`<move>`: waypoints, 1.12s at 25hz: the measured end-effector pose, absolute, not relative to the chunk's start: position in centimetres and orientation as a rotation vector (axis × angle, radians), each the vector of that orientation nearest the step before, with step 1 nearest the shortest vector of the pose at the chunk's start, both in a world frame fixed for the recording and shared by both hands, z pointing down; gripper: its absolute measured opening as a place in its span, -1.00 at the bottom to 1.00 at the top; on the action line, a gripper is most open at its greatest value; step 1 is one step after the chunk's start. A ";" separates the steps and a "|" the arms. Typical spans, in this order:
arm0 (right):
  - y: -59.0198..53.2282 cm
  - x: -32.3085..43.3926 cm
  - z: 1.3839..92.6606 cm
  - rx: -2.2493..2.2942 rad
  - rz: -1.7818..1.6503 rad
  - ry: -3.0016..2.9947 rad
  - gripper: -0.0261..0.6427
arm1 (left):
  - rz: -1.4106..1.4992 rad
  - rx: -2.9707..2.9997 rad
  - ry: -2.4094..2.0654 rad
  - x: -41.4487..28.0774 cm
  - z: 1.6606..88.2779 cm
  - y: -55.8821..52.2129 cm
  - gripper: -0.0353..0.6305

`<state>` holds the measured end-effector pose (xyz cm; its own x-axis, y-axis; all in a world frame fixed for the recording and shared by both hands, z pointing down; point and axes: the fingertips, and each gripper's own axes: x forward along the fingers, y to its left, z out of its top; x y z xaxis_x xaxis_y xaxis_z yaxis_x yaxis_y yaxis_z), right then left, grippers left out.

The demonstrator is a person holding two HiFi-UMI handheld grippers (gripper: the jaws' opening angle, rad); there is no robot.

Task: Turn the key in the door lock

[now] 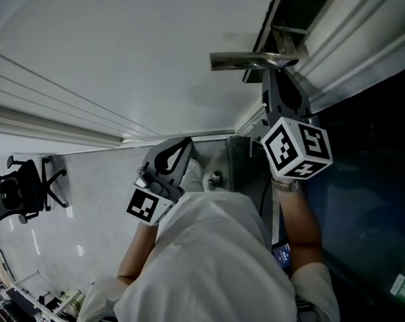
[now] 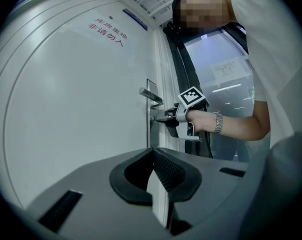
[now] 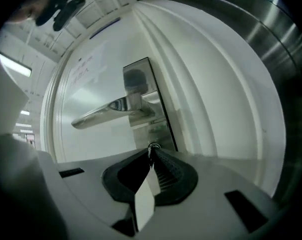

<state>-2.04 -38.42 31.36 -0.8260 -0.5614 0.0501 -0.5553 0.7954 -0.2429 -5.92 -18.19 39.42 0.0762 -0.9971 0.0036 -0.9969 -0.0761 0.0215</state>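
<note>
A white door filled the view, with red lettering high on it and a dark glass panel beside its frame. An office chair stood well apart on the floor. A lever handle jutted from a steel plate, and its lever lay across just above the right gripper. The key was found at the plate, just below the handle, clenched between that gripper's fingers. Only a small rounded metal head was seen at the fingertips. The shaft was hidden, so its long axis could only be taken to run into the plate, in line with the fingers. The left gripper was held back from the door, its fingers pressed together on nothing.
</note>
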 end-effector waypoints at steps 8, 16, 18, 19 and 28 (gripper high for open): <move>-38.8 -1.9 31.8 -0.741 -0.931 2.717 -0.86 | -0.016 2.297 -2.126 -6.0 39.3 -17.9 -0.88; -36.7 -2.4 31.2 -0.763 -0.220 3.040 -0.49 | -0.010 2.303 -2.119 -5.9 39.6 -17.4 -0.88; -36.4 -2.3 31.2 -0.795 0.004 3.109 -0.48 | -0.005 2.303 -2.118 -6.0 39.7 -17.2 -0.88; -36.4 -2.1 31.2 -0.814 0.102 3.135 -0.48 | -0.006 2.303 -2.119 -6.0 39.7 -17.2 -0.88; -36.9 -1.1 31.5 -0.933 0.988 3.201 -0.48 | -0.024 2.334 -2.102 -5.7 39.4 -17.4 -0.88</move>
<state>-1.13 -36.88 31.49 -0.8041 -0.5739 0.1555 -0.3865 0.7032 0.5968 -5.74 -17.42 39.40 0.1040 -0.9945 -0.0108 -0.9945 -0.1041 0.0107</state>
